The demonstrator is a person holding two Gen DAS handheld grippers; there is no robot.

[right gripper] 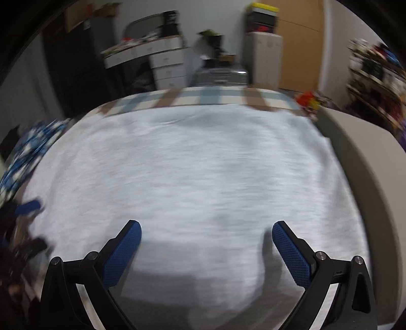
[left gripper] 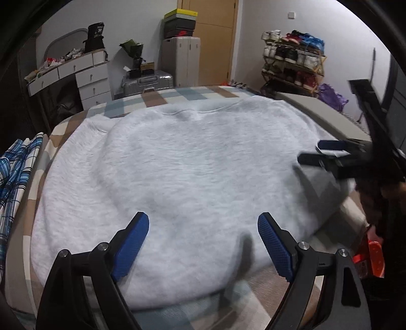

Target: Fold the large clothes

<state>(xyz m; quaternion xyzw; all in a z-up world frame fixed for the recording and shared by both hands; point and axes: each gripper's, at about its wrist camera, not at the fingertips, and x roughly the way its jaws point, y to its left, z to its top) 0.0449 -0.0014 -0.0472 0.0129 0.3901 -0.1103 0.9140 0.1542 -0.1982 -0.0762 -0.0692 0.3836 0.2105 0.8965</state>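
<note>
Front and centre is the pale grey sweatshirt (left gripper: 187, 175), spread flat across the bed and filling most of both views; its neckline sits up at twelve o'clock, one sleeve fold shows around ten o'clock, and the hem runs along six o'clock nearest the cameras. Under it lies the checked bedsheet (left gripper: 162, 97), brown, blue and cream squares peeking out past the collar and again below the hem.

The left gripper (left gripper: 203, 226) hangs over the hem, its blue-padded fingers spread wide with nothing between them, casting shadows on the fabric. At three o'clock in the left view the right gripper (left gripper: 317, 152) reaches in over the sweatshirt's right edge; in its own, motion-blurred view the right gripper (right gripper: 206, 231) is also spread wide and empty above the lower cloth. The left gripper shows in that view only as a blurred blue pad at nine o'clock.

Further out: a blue plaid cloth (left gripper: 15, 172) bunched at nine o'clock off the bed's side. Beyond the bed, white drawers (left gripper: 88, 76) at eleven, a silver suitcase (left gripper: 148, 81) and a stack of shoeboxes (left gripper: 180, 22) near twelve by the wooden door (left gripper: 215, 45), and a loaded shoe rack (left gripper: 294, 61) at one o'clock.
</note>
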